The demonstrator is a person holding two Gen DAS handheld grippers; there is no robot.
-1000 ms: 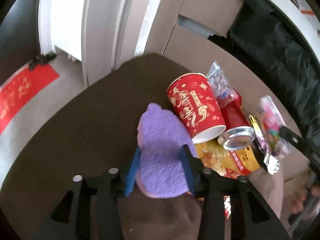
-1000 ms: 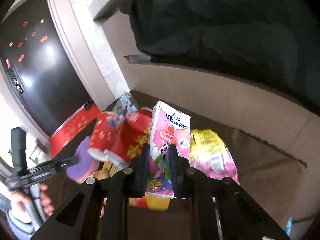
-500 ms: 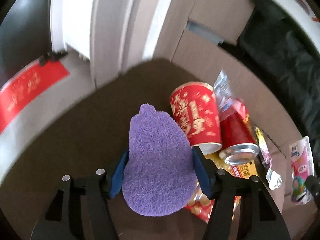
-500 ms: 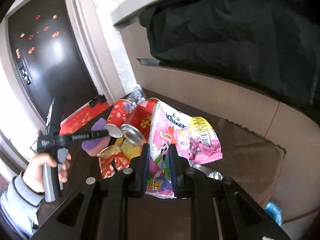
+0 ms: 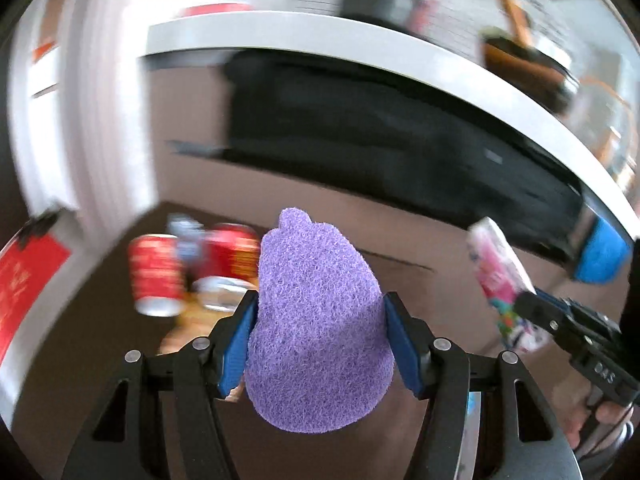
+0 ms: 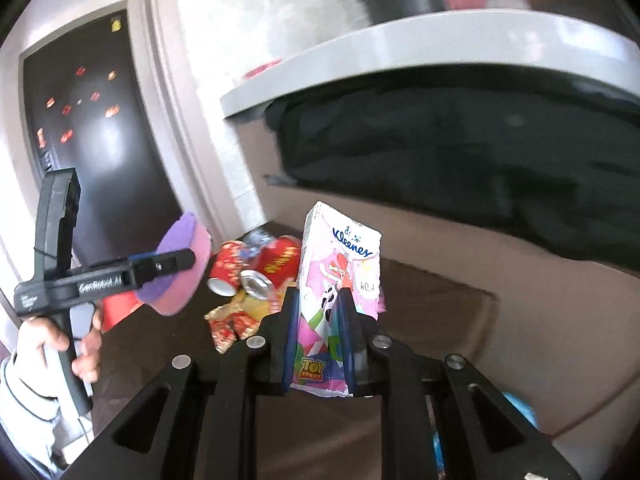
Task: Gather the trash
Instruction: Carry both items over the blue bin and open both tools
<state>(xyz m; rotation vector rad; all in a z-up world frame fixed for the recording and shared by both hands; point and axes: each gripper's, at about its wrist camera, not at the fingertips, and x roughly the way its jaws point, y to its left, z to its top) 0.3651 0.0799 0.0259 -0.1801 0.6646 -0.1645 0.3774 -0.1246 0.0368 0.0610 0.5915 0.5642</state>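
My left gripper (image 5: 319, 304) is shut on a purple sponge (image 5: 316, 320), its blue pads touching both sides. The right wrist view shows that sponge (image 6: 188, 232) held in the air by the left gripper (image 6: 176, 260), with its pink underside showing. My right gripper (image 6: 320, 296) is shut on a pink Kleenex tissue pack (image 6: 340, 248) that stands upright between the fingers. The left wrist view shows the same pack (image 5: 496, 264) at the right. Below lie a red paper cup (image 6: 226, 268), a red can (image 6: 268, 272) and crumpled snack wrappers (image 6: 228, 320) on the brown seat.
A black cloth (image 6: 440, 152) drapes over the sofa back under a white ledge (image 6: 400, 40). A dark door (image 6: 92, 128) with red stickers stands at the left. A person's hand (image 6: 80, 344) grips the left tool's handle. A blue object (image 5: 600, 256) lies at the right.
Both grippers rose and drew back from the trash pile with their loads. The left jaws widened around the sponge, which now hangs clear of the seat. The left view swung right.
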